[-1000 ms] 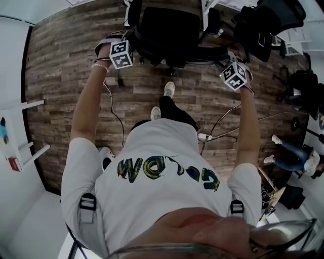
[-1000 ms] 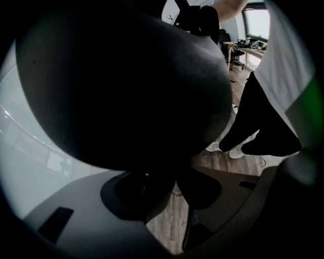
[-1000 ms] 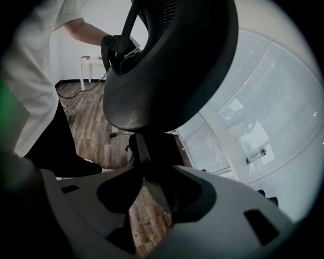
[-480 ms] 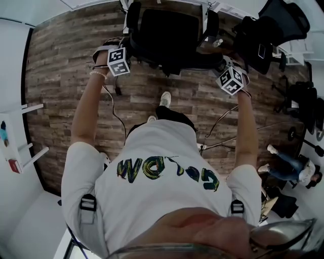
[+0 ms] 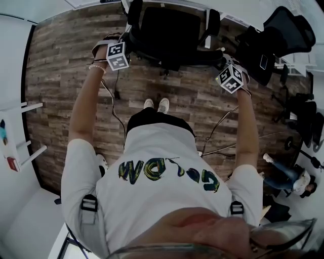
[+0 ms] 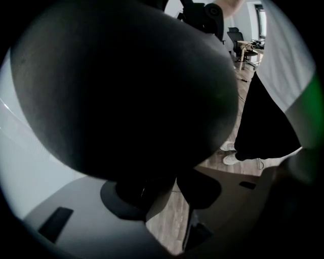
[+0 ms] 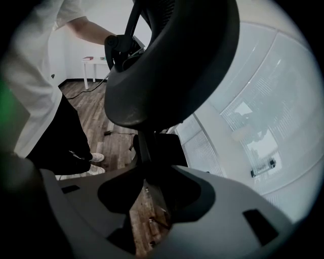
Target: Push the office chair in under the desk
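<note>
Office chair (image 5: 169, 33) sits at the top of the frame, and it has rolled further up the frame in the last moments. My shoes (image 5: 156, 104) have stepped up behind it and now stand side by side. The left claw (image 6: 172, 187) and right claw (image 7: 147, 197) each pinch an edge of its backrest, jaws held wide. The seat's front looks to be slipping beneath the white surface (image 5: 177, 5), so I judge the push nearly done. Beyond lie wood floor (image 5: 61, 66) and a second black chair (image 5: 283, 30) at the upper right.
</note>
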Demonstrator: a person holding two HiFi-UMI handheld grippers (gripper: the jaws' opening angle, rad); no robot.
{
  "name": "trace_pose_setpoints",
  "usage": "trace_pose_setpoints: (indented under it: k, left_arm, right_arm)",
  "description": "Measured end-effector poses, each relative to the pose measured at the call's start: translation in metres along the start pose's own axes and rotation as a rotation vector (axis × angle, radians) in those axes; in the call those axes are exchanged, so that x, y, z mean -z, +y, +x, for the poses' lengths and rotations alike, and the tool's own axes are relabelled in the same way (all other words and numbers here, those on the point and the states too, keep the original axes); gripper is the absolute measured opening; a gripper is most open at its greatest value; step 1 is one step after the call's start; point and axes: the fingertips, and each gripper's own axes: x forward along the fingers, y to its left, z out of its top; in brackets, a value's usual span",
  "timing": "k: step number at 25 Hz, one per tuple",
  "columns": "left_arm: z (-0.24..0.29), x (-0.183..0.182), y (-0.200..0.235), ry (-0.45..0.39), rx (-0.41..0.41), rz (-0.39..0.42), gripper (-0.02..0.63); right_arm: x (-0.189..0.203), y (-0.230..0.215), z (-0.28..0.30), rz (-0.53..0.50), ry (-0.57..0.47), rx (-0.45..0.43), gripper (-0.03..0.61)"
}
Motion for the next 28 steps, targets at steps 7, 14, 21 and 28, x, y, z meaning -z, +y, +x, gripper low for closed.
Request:
trace_pose_setpoints:
  k: [7, 14, 21, 28]
  left_arm:
    - [0.018, 0.007, 0.04, -0.009, -0.012, 0.003, 0.202]
    - [0.035, 0.013, 0.073, -0.003, -0.011, 0.01, 0.202]
    - [0.053, 0.016, 0.106, -0.004, -0.018, 0.015, 0.204]
    - [0.072, 0.018, 0.139, 0.0, -0.034, 0.018, 0.202]
  right_arm:
    - [-0.008, -0.036, 0.019, 0.016, 0.011, 0.012, 0.173]
    - [-0.013, -0.067, 0.037, 0.024, 0.037, 0.037, 0.175]
    - [-0.016, -0.1, 0.056, 0.028, 0.048, 0.031, 0.173]
    - [-0.017, -0.135, 0.073, 0.032, 0.062, 0.029, 0.173]
